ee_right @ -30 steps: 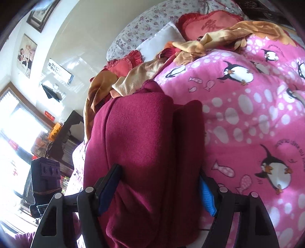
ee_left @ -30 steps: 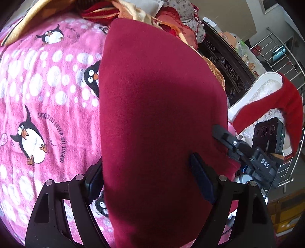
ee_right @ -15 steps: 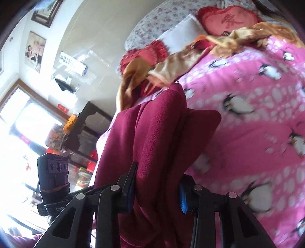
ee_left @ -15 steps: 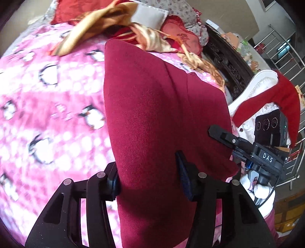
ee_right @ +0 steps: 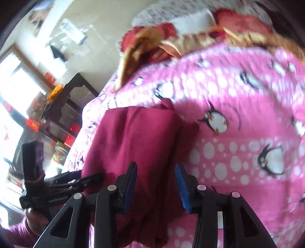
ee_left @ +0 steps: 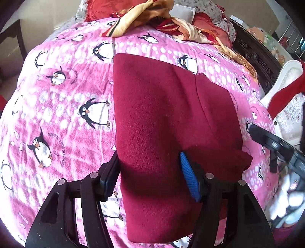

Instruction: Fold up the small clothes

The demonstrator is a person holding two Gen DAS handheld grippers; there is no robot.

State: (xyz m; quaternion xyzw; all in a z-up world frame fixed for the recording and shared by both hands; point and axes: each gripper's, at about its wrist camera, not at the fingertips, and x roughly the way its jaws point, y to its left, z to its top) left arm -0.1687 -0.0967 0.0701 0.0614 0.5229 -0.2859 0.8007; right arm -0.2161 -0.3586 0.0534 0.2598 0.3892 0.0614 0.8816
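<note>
A dark red folded garment (ee_left: 164, 118) lies on the pink penguin blanket (ee_left: 63, 99). My left gripper (ee_left: 150, 171) is shut on the garment's near edge, with the fabric bunched between its two fingers. In the right wrist view the same garment (ee_right: 133, 141) shows, and my right gripper (ee_right: 156, 183) is shut on its other near part. The right gripper also shows at the right edge of the left wrist view (ee_left: 274, 145). The left gripper shows at the lower left of the right wrist view (ee_right: 57, 183).
A heap of orange, yellow and red cloths (ee_left: 152, 17) and pillows lies at the head of the bed. A dark carved wooden headboard (ee_left: 253, 55) and a white chair with a red cloth (ee_left: 286, 95) stand to the right.
Both grippers have carried the red garment down from held up in the air onto the blanket, where it now lies flatter. The jaws stay shut on it.
</note>
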